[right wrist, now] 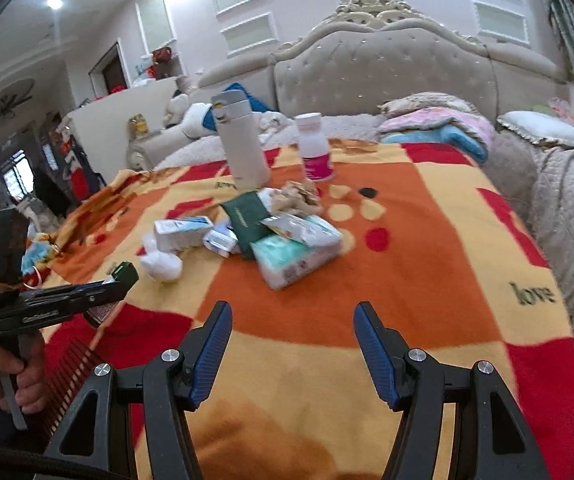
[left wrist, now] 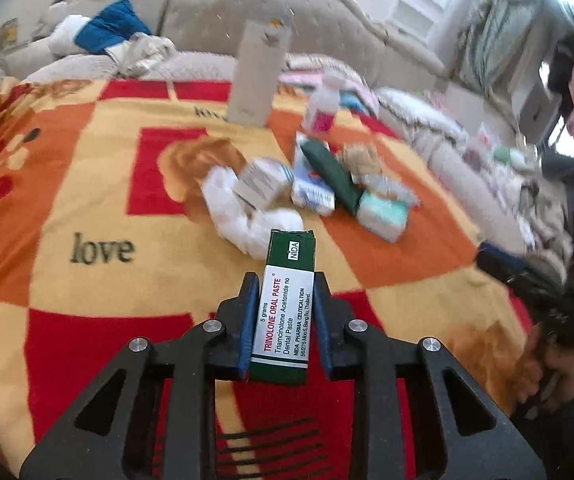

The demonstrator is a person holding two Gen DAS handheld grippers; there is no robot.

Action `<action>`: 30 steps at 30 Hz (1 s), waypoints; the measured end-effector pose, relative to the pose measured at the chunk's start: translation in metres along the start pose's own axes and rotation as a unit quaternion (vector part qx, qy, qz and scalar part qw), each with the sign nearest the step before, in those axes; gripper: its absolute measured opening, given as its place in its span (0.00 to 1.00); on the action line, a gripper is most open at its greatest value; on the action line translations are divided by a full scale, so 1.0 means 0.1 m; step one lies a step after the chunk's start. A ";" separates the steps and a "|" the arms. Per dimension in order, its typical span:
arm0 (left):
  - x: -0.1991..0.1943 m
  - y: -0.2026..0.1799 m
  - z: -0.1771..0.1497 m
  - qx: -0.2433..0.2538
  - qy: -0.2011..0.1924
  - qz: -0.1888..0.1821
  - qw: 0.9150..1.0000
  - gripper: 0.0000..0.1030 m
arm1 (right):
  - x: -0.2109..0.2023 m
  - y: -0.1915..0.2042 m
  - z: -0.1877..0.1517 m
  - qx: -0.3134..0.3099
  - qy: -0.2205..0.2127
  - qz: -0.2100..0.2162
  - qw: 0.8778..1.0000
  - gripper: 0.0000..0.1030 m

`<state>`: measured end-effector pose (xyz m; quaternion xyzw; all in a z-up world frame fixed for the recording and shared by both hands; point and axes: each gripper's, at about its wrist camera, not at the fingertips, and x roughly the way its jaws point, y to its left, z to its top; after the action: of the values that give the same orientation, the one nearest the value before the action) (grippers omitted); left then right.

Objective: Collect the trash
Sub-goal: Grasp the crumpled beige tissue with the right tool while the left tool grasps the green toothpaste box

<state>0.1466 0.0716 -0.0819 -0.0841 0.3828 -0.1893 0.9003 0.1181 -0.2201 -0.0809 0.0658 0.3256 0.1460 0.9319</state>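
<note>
The left gripper (left wrist: 285,300) has its fingers clamped on a green-and-white paste box (left wrist: 287,304), lifted clear of the blanket (left wrist: 87,184). The right gripper (right wrist: 291,344) hangs with fingers spread, holding nothing. Most seems left: a pile of boxes and wrappers (right wrist: 271,232) lies mid-blanket, near the beige flask (right wrist: 241,140).

Right gripper (right wrist: 291,322) low in foreground, blue pads spread wide, nothing between. Bed beyond, orange-red-yellow blanket (right wrist: 427,280). Mid-blanket, trash pile (right wrist: 263,232): small boxes, dark green packet, tissue pack, white wad. Behind pile, upright beige flask (right wrist: 243,140) beside white bottle with pink label (right wrist: 315,148). Far left, left gripper (right wrist: 119,280) clamped on green box (right wrist: 126,271).
</note>
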 end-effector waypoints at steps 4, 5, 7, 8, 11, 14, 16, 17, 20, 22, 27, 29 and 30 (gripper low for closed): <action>-0.17 0.09 0.09 -0.034 -0.043 0.011 0.998 0.23 | 0.17 0.02 0.21 0.022 -0.006 0.011 1.000 0.64; -0.18 0.11 0.10 -0.039 -0.048 0.013 0.998 0.23 | 0.27 0.01 0.34 0.025 -0.005 0.017 1.000 0.69; -0.19 0.15 0.14 -0.052 -0.057 0.017 0.997 0.23 | 0.47 0.01 0.54 0.024 0.001 0.015 1.000 0.71; -0.19 0.17 0.14 -0.055 -0.057 0.016 0.997 0.23 | 0.59 0.00 0.64 0.022 0.010 0.012 1.000 0.71; -0.18 0.22 0.18 -0.073 -0.058 0.016 0.995 0.23 | 0.89 0.00 0.87 0.014 0.034 0.003 0.999 0.71; -0.17 0.26 0.21 -0.087 -0.064 0.009 0.994 0.23 | 1.17 0.05 1.05 -0.005 0.045 -0.016 0.999 0.71; -0.17 0.26 0.22 -0.094 -0.065 0.004 0.993 0.23 | 1.38 0.09 1.12 -0.008 0.065 -0.016 0.998 0.71; -0.16 0.26 0.23 -0.096 -0.064 0.002 0.993 0.23 | 1.44 0.10 1.14 -0.010 0.071 -0.023 0.997 0.71; -0.14 0.26 0.24 -0.096 -0.062 0.001 0.993 0.23 | 1.71 0.04 1.16 -0.004 0.112 -0.078 0.991 0.56; -0.13 0.27 0.24 -0.098 -0.062 0.001 0.993 0.23 | 1.83 -0.05 1.11 0.018 0.139 -0.074 0.987 0.31; -0.17 0.32 0.24 -0.113 -0.072 0.000 0.991 0.23 | 1.37 -0.09 1.19 0.023 0.065 -0.031 0.997 0.26; -0.17 0.29 0.24 -0.110 -0.072 0.000 0.991 0.23 | 1.14 -0.11 1.22 0.026 0.049 -0.021 0.998 0.26; -0.18 0.30 0.24 -0.107 -0.071 -0.001 0.992 0.23 | 1.03 -0.13 1.22 0.025 0.045 -0.016 0.999 0.26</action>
<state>0.1609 0.1063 -0.0628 -0.1937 0.3363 -0.1417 0.9106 0.2743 -0.2033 -0.0492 0.0775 0.3721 0.1254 0.9164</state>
